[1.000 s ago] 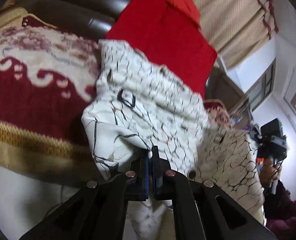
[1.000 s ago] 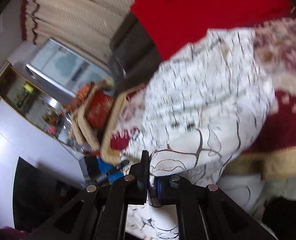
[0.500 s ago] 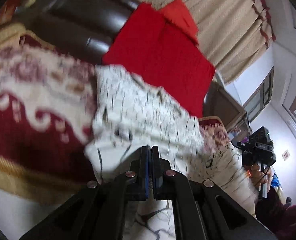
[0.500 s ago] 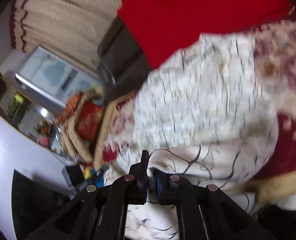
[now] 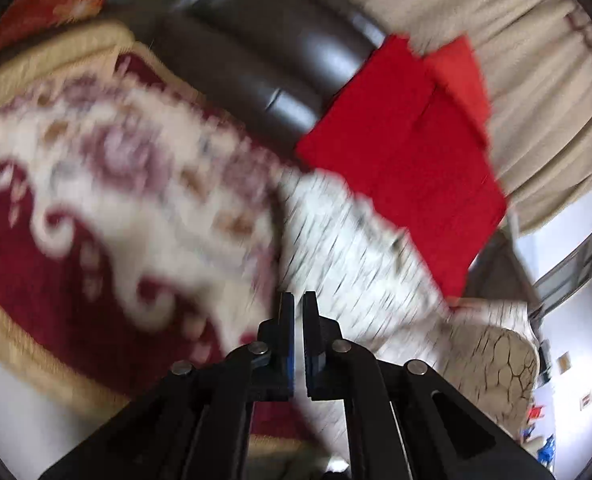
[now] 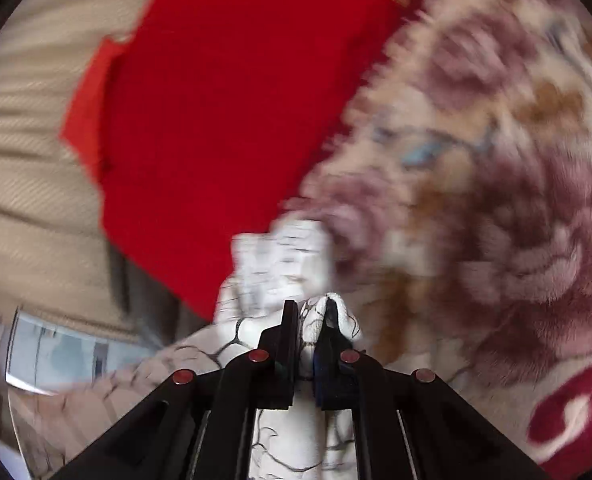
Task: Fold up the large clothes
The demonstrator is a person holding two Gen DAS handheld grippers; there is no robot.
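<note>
1. From my left camera I get the wide scene: a dark leather sofa [image 5: 256, 64] covered by a red and cream floral blanket [image 5: 96, 200], with a red cloth [image 5: 407, 168] draped over the backrest and beige curtains [image 5: 515, 80] behind.
2. The white crackle-print garment [image 5: 347, 248] lies on the blanket below the red cloth, stretching from my left gripper [image 5: 299, 308] away to the right, where it bunches near the frame edge. Everything is blurred.
3. My right camera shows none of the sofa leather; the blanket's flowers [image 6: 495, 200] fill its right half, and a window [image 6: 68, 356] shows low on the left.
4. Left fingers [image 5: 286, 336] are closed; cloth runs under them, but I cannot see it between them here.
5. The right gripper [image 6: 307, 312] is clamped on a fold of the garment [image 6: 284, 264].
6. A second ago the garment filled both views and another handheld gripper showed at the left view's right edge; now it looks smaller and that gripper is gone.
</note>
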